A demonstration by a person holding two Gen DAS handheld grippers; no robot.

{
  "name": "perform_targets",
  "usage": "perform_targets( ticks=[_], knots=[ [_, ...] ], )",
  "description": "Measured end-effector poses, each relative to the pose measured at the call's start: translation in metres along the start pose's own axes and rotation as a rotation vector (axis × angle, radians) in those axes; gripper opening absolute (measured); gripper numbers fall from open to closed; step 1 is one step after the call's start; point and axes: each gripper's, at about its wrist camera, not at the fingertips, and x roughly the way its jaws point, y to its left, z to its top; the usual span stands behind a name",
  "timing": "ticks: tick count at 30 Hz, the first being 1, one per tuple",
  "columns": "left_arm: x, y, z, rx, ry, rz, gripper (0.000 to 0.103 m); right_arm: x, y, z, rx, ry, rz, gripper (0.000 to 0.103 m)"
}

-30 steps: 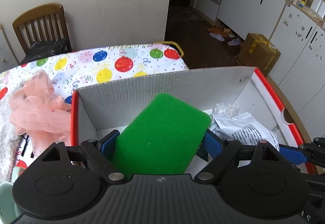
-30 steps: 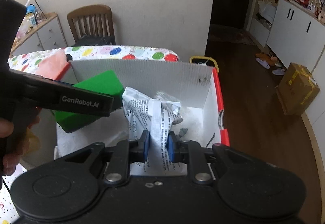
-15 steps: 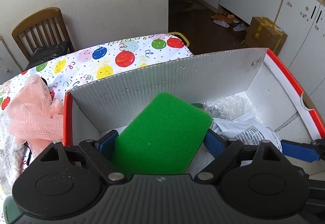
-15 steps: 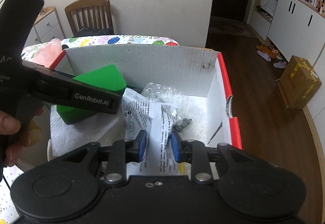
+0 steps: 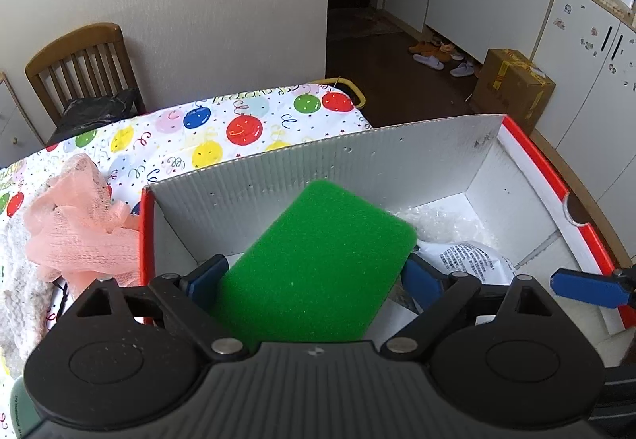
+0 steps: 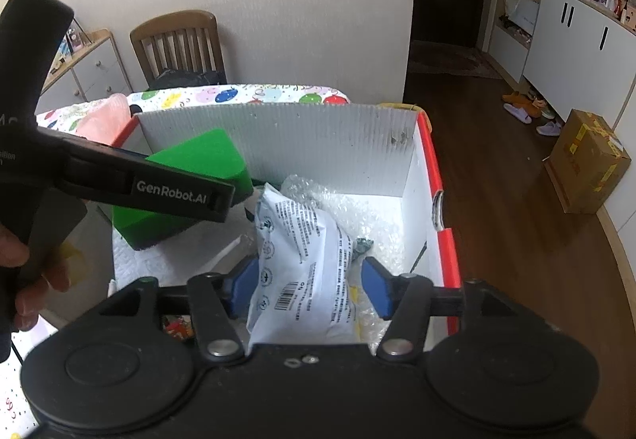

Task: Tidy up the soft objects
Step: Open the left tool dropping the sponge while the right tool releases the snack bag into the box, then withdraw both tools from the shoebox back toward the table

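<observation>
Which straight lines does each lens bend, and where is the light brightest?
Left wrist view: the box wall's top edge bows and the cabinets lean; the light is even and the green sponge sharp. Right wrist view: the corners go dark and the white package is brightest.

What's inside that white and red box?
A green sponge, a white printed bag and bubble wrap show in the box. The floor beneath them is hidden.
</observation>
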Motion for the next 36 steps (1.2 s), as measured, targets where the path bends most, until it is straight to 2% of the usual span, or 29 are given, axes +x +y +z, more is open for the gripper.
perform_targets(
  ticks=[5, 12, 22, 30, 36],
  knots=[
    [-0.013, 0.000, -0.002, 0.002, -0.026, -0.001, 0.096, -0.011, -0.001, 0.001, 0.009, -0.021, 0.004, 0.064],
    [-0.025, -0.001, -0.004, 0.002, -0.048, -0.007, 0.099, -0.027, 0.001, -0.001, 0.015, -0.049, 0.006, 0.066],
    [-0.050, -0.002, -0.014, -0.001, -0.090, -0.026, 0.100, -0.052, 0.000, -0.007, 0.027, -0.090, 0.020, 0.074],
    [-0.083, 0.008, -0.024, -0.024, -0.127, -0.036, 0.100, -0.076, 0.005, -0.008, 0.026, -0.132, 0.046, 0.080],
    [-0.119, 0.020, -0.034, -0.045, -0.180, -0.056, 0.100, -0.093, 0.014, -0.009, 0.023, -0.164, 0.077, 0.089]
  ],
)
